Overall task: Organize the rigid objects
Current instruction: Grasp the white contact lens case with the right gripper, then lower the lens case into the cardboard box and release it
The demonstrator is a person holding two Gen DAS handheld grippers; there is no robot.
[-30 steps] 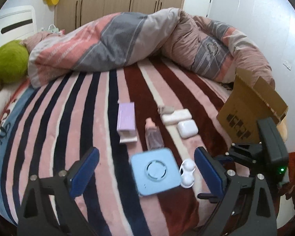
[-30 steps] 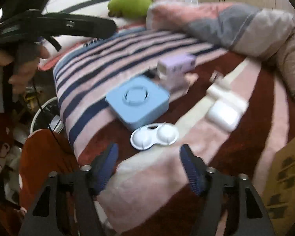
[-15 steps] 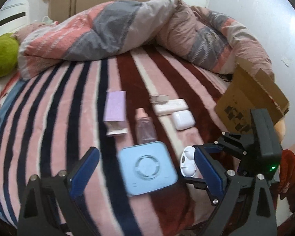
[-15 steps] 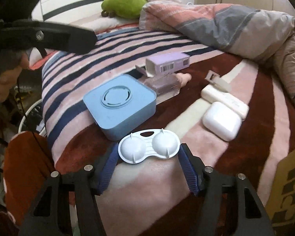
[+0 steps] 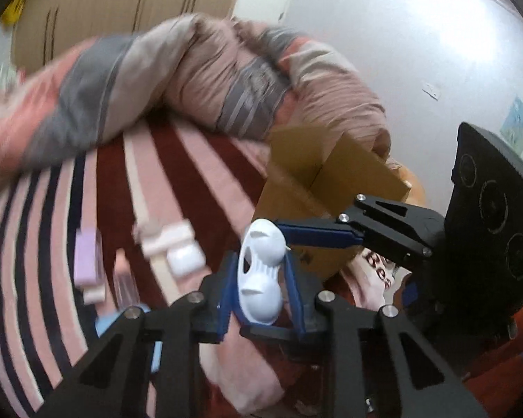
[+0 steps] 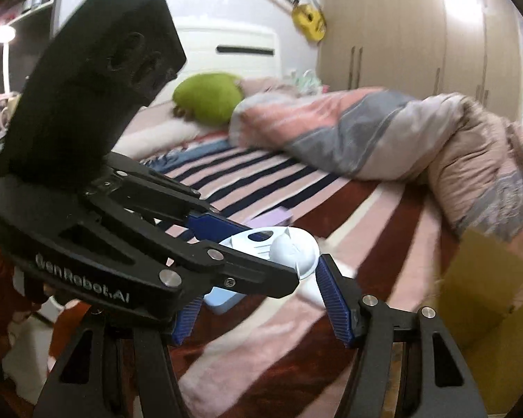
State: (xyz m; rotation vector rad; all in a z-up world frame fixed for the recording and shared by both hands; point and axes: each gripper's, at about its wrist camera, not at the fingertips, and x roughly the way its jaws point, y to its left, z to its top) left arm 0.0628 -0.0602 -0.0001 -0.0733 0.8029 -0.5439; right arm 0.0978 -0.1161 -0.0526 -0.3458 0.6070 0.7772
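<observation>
A white double-dome lens case [image 5: 259, 271] is held upright between the blue pads of my left gripper [image 5: 261, 289], which is shut on it above the bed. It also shows in the right wrist view [image 6: 282, 249]. My right gripper [image 6: 261, 313] is open, and its fingers [image 5: 317, 233] reach in beside the case from the right. On the striped blanket lie a purple box [image 5: 85, 261], a clear bottle with a pink cap [image 5: 123, 278], a white earbud case [image 5: 186, 261], a flat white case [image 5: 167, 237] and a light blue square box [image 6: 223, 296].
An open cardboard box [image 5: 317, 181] stands at the bed's right edge, also in the right wrist view [image 6: 484, 285]. A bunched quilt [image 6: 383, 132] lies across the far side. A green plush [image 6: 205, 99] sits by the headboard.
The lens case has left the blanket and passed into my left gripper, which has shut on it and lifted. My right gripper, then around the case, is now open beside it.
</observation>
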